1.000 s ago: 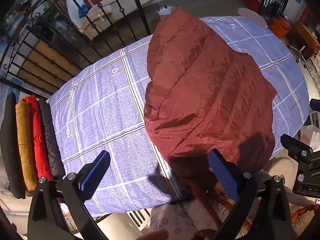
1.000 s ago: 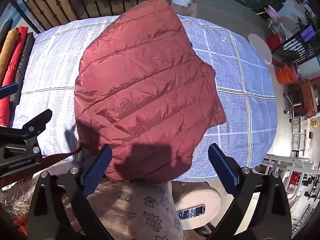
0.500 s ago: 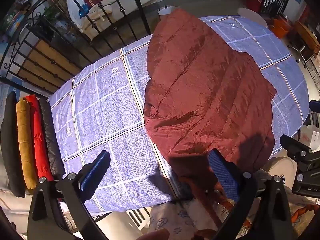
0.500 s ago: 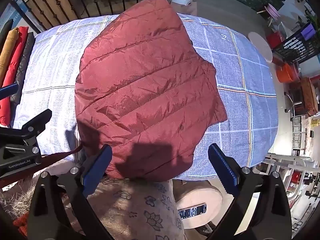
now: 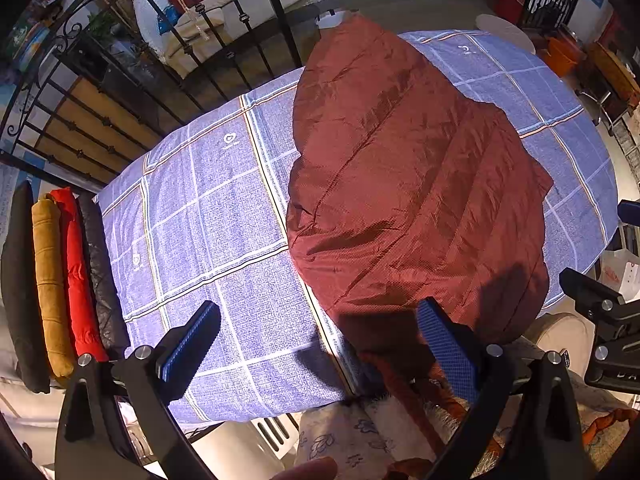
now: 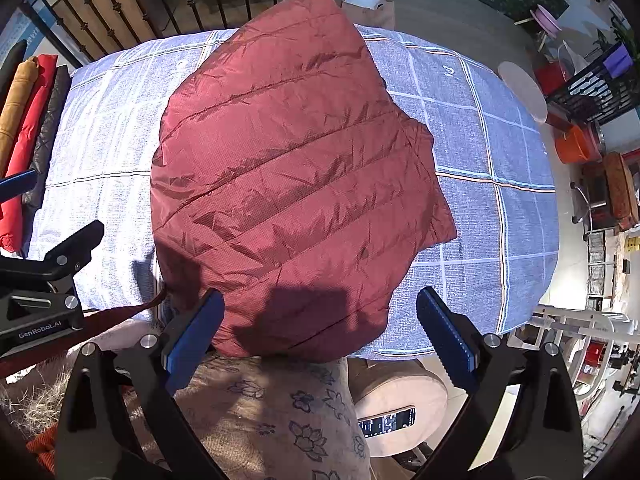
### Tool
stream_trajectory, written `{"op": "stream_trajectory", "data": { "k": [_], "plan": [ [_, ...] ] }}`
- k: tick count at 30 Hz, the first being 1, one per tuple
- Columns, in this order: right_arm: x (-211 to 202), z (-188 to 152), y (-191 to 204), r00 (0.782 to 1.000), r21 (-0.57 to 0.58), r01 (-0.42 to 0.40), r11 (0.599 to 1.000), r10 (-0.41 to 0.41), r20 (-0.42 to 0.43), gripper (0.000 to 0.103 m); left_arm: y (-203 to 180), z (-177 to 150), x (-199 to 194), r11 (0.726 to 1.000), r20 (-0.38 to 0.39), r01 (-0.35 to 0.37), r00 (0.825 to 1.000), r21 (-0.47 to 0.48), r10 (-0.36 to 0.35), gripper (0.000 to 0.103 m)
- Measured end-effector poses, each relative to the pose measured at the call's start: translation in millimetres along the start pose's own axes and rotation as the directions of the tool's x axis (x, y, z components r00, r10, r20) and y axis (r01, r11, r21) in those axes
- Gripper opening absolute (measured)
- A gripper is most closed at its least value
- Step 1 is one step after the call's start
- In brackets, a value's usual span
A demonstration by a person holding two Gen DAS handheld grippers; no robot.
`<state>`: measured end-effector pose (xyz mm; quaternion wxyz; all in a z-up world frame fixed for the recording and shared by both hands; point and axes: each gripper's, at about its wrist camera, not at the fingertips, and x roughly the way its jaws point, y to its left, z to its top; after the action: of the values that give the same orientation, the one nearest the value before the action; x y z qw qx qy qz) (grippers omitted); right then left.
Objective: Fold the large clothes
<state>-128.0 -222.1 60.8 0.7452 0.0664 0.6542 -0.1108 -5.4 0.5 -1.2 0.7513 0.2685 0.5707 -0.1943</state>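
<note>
A dark red quilted puffer jacket lies folded on the table covered with a blue checked cloth; it also shows in the right wrist view. Its near hem hangs over the table's front edge, and a red strap trails off its near left corner. My left gripper is open and empty, above the cloth at the jacket's near left edge. My right gripper is open and empty, above the jacket's near hem. The checked cloth shows here too.
Folded garments in black, tan, red and dark grey lie in a row at the table's left end. A black iron railing runs behind the table. A round stool with a phone and floral fabric sit below the front edge.
Almost nothing has moved. The jacket has settled very slightly, and both grippers stay open in the same place.
</note>
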Motion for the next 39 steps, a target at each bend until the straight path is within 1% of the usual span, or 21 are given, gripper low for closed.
{"op": "stream_trajectory", "data": {
  "k": [39],
  "plan": [
    [4.0, 1.2, 0.3, 1.000, -0.007, -0.002, 1.000, 0.001, -0.013, 0.095, -1.0, -0.3, 1.3, 1.000, -0.004, 0.000, 1.000, 0.002, 0.000, 0.097]
  ]
}}
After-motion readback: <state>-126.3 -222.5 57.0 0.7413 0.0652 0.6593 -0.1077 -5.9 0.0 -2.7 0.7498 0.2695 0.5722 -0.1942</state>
